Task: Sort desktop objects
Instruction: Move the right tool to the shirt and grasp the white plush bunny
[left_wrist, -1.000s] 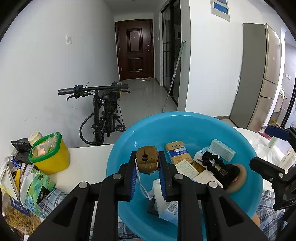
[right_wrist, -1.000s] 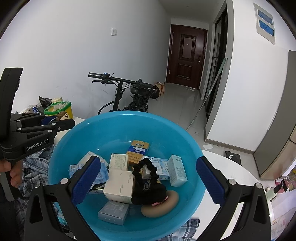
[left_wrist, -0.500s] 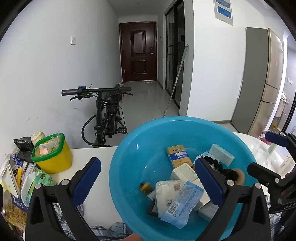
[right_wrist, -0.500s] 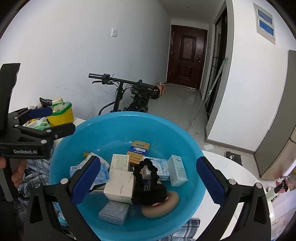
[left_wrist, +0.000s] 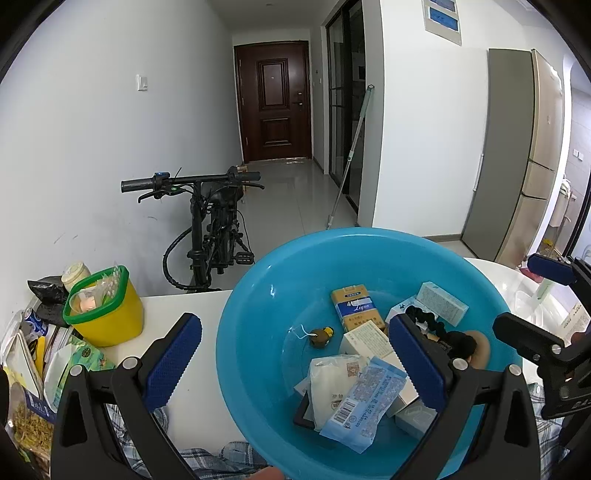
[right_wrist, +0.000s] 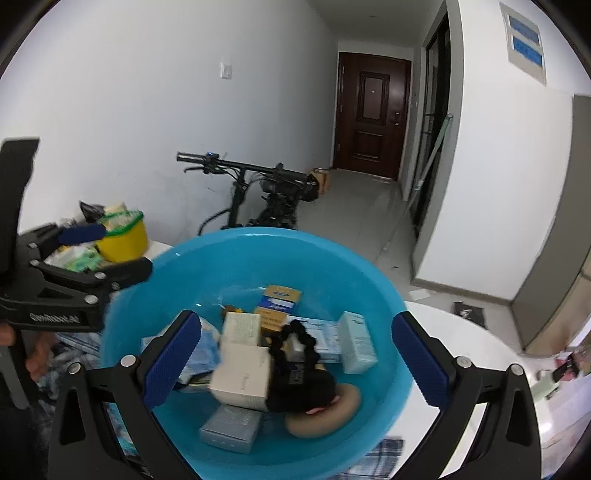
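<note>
Now left gripper (left_wrist: 295, 354) spread, empty; brown trinket (left_wrist: 320, 335) sits in blue basin (left_wrist: 251, 314). Lift clear w/o snagging rim, then go for next item on left.

A black bicycle (left_wrist: 210, 229) leans by the white wall; a dark brown door (left_wrist: 273, 101) closes the hallway; a mop (left_wrist: 351, 155) stands against the glass door; a tall refrigerator (left_wrist: 517, 155) stands at right.

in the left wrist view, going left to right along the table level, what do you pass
snack packets → yellow tub → small brown trinket → yellow and blue box → pale green box → right gripper
</note>
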